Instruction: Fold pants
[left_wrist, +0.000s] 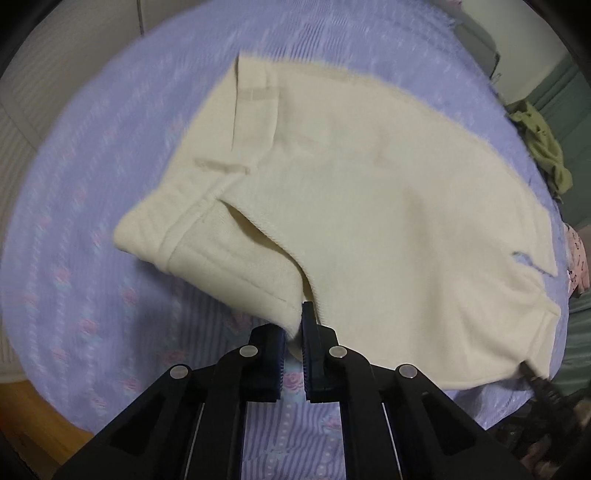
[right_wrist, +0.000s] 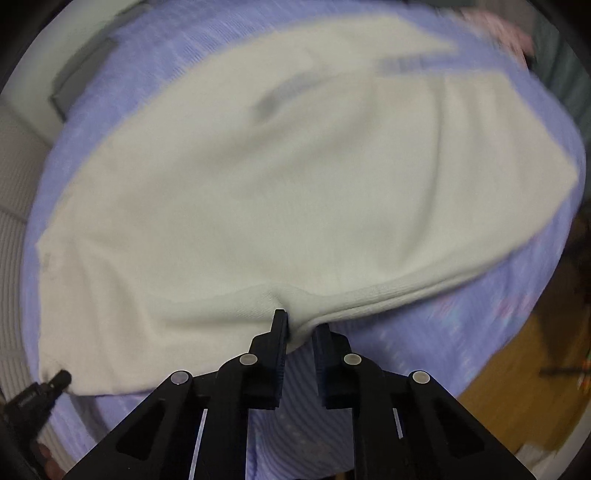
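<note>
Cream pants (left_wrist: 369, 192) lie spread on a lilac floral bedspread (left_wrist: 85, 258). My left gripper (left_wrist: 294, 325) is shut on a near corner of the pants, by the waistband fold, which is lifted and turned over. The pants also fill the right wrist view (right_wrist: 280, 184), blurred. My right gripper (right_wrist: 301, 325) is shut on the near edge of the pants. The tip of the other gripper shows at the cloth's corner in each view (left_wrist: 535, 376) (right_wrist: 55, 380).
An olive garment (left_wrist: 546, 151) and a pink patterned cloth (left_wrist: 578, 258) lie at the bed's right edge. A wooden floor (right_wrist: 517, 369) shows beyond the bedspread. A pale ribbed wall or headboard (left_wrist: 22, 140) stands at the left.
</note>
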